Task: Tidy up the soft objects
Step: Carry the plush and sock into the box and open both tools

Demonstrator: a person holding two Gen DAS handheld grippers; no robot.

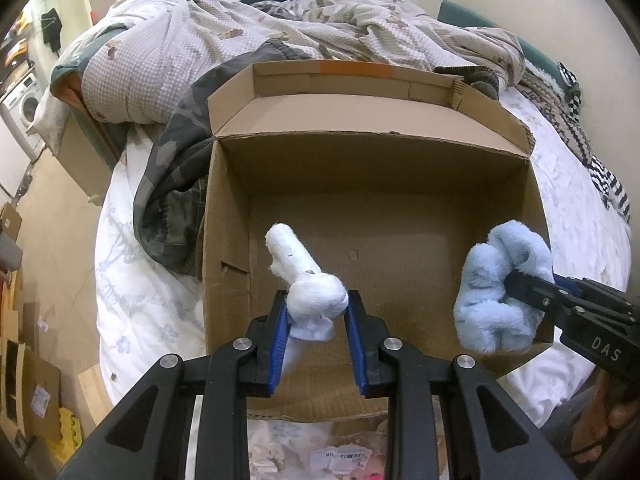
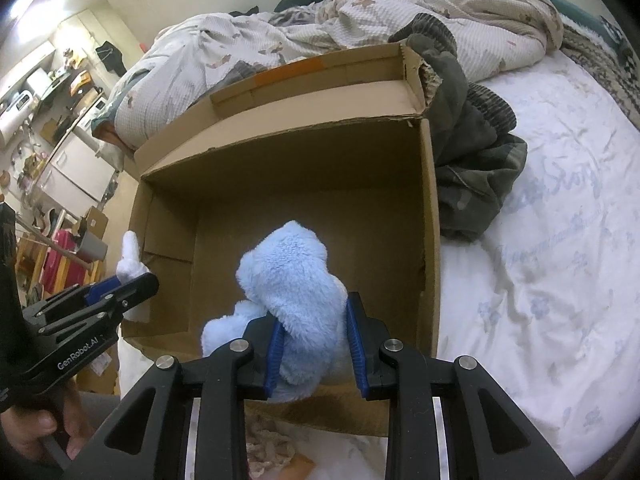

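Clutter of shelves and a white washing machine [image 1: 25, 106] fills the far left of the room, beyond the edge of a bed with a white flower-printed sheet [image 1: 132, 312]. On that sheet stands a large open brown cardboard box [image 1: 372, 184], its far flap folded back against a heap of crumpled pale checked quilt [image 1: 168, 52], with a dark green camouflage garment [image 1: 172, 208] slumped against the box's left wall. Over the box's near left part hangs the left tool [image 1: 316, 312], its blue-padded fingers closed on a small white knitted sock-like soft toy [image 1: 304, 280], pinched at its bulbous lower end while its narrow end sticks up and away over the bare box floor. To the right of it, near the box's right wall, the right tool [image 2: 314, 332] clamps a fluffy light blue plush toy [image 2: 288, 272], the pile bulging out above and beside the blue pads; it too is held over the inside of the box rather than resting on the bottom. A hand [image 1: 600, 420] shows at the right tool's handle. Further right the sheet runs on to a black-and-white patterned knit blanket [image 1: 576, 132] at the bed's far corner.
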